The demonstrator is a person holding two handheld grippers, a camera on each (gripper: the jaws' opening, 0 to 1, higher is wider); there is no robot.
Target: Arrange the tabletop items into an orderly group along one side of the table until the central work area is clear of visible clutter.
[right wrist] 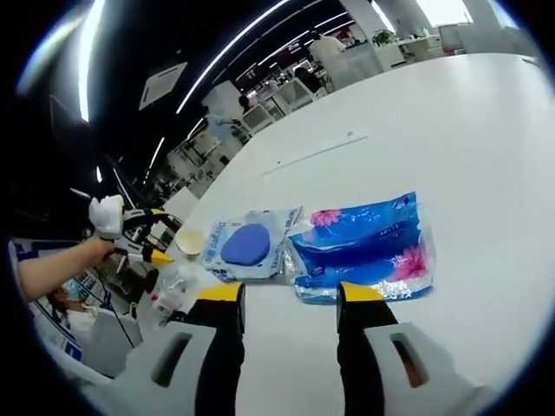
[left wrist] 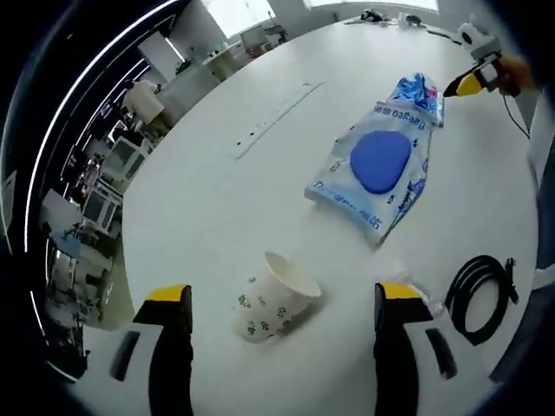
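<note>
A paper cup (left wrist: 273, 301) with green prints lies on its side on the white table (left wrist: 208, 217), between the wide-apart jaws of my open left gripper (left wrist: 284, 295). Farther off lies a white pack with a blue oval (left wrist: 379, 166), and a blue flowered tissue pack (left wrist: 418, 90) touches its far end. In the right gripper view, the tissue pack (right wrist: 364, 247) lies just beyond my open right gripper (right wrist: 290, 296), which holds nothing. The white pack (right wrist: 247, 246) and the cup (right wrist: 189, 242) are to its left. The right gripper (left wrist: 468, 83) hovers by the tissue pack.
A coiled black cable (left wrist: 481, 290) lies right of my left gripper, with a crumpled clear plastic piece (left wrist: 423, 299) beside the right jaw. A long slot (left wrist: 276, 117) runs across the table's middle. A gloved hand holds the left gripper (right wrist: 139, 234). Office desks stand beyond the table.
</note>
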